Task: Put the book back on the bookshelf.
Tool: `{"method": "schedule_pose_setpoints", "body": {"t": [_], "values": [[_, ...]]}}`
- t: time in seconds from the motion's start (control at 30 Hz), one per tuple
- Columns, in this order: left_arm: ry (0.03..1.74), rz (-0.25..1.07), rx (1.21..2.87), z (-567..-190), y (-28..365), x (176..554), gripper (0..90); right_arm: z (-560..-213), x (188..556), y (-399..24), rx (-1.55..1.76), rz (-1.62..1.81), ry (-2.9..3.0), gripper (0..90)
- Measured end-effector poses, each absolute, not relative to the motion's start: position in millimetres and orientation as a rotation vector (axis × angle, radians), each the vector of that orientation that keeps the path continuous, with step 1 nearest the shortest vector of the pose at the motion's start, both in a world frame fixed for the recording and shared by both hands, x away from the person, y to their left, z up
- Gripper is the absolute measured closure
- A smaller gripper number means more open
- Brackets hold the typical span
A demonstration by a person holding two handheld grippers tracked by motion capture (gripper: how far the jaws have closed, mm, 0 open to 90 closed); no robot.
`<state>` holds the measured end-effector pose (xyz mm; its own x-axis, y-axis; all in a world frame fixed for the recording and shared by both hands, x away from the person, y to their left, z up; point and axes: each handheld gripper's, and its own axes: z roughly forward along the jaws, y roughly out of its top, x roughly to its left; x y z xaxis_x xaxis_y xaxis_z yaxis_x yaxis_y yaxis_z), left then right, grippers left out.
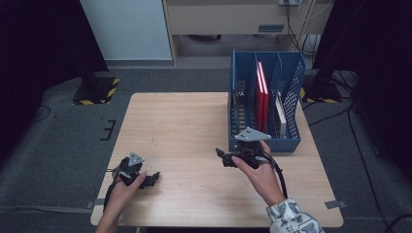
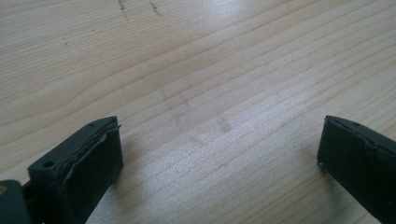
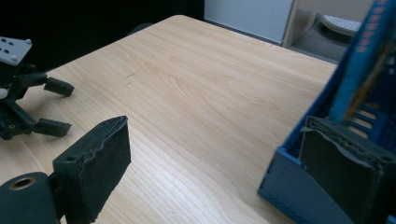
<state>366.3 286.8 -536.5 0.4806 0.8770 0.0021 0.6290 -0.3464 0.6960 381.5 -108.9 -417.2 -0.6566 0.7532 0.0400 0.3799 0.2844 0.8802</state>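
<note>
Blue perforated plastic file rack (image 1: 291, 104) stands at the table's far right, long axis running near-to-far, red books (image 1: 263, 92) upright inside. Right gripper (image 1: 222, 156), jaws apart and empty, sits just beside its near-left corner. Left gripper (image 1: 153, 177), jaws apart, rests well apart on the pale wooden table (image 1: 184, 126), near left.

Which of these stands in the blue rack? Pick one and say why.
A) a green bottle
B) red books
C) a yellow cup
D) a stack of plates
B: red books stand upright in a middle slot of the rack, near the right tongs.
</note>
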Motion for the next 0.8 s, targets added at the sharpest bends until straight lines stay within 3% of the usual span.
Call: {"method": "schedule_pose_setpoints", "body": {"t": [0.8], "values": [[1.237,0.504,2.095,-536.5,286.9,366.3,0.0,-453.6,376.6,-56.8,0.901,1.251,2.339,7.8]]}}
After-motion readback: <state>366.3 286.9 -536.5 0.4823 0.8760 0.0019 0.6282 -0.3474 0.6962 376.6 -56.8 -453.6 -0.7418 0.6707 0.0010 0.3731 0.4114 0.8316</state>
